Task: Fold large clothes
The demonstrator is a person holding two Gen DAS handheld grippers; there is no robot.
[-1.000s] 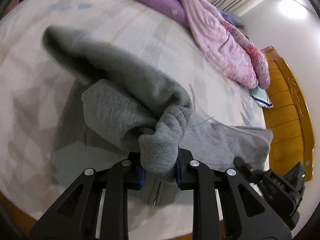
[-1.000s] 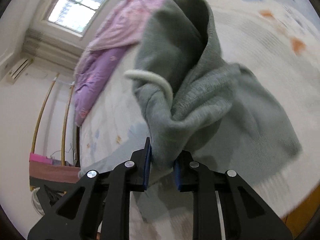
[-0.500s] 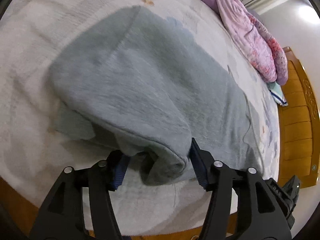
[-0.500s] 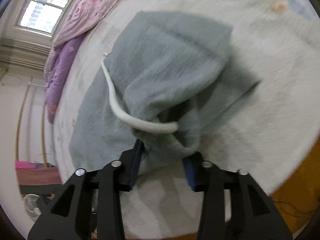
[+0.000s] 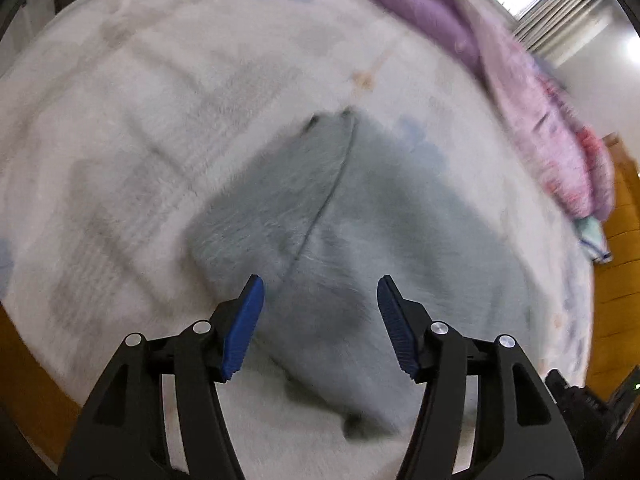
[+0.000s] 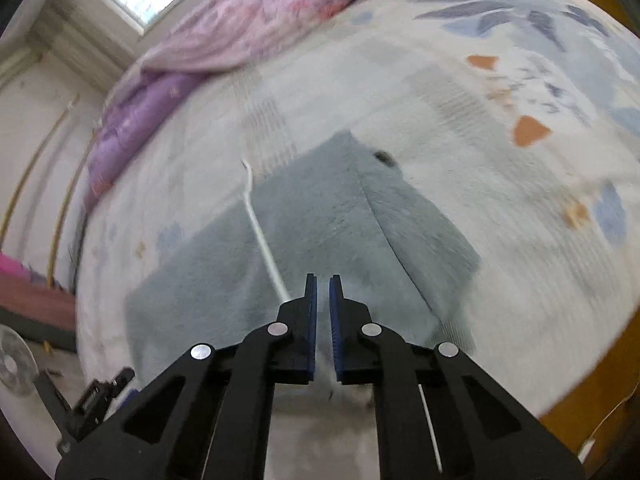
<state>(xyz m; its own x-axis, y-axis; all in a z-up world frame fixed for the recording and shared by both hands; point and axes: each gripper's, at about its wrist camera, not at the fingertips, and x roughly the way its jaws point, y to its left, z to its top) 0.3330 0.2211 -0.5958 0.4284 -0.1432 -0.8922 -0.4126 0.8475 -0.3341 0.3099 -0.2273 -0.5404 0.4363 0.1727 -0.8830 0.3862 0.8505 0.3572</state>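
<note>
I have let go: my left gripper (image 5: 320, 300) now gapes, my right gripper (image 6: 323, 300) nearly closed on nothing, the soft grey fleece garment (image 5: 380, 240) lying flat.

Your left gripper (image 5: 320, 320) is matte black plastic, built from two angled arms, each with a triangular cut-out near its base. Two round silver screw heads sit on each arm, four in all. Its fingers (image 5: 243, 330) are lined with bright blue pads whose inner faces are finely ribbed and whose tips taper to a slanted point.

Your right gripper (image 6: 323, 312) has the same build: black arms with triangular openings, four silver screw heads and ribbed blue pads on the inner faces of its fingers (image 6: 335, 336). A thin pale line runs down its right arm; what it is cannot be told.
</note>
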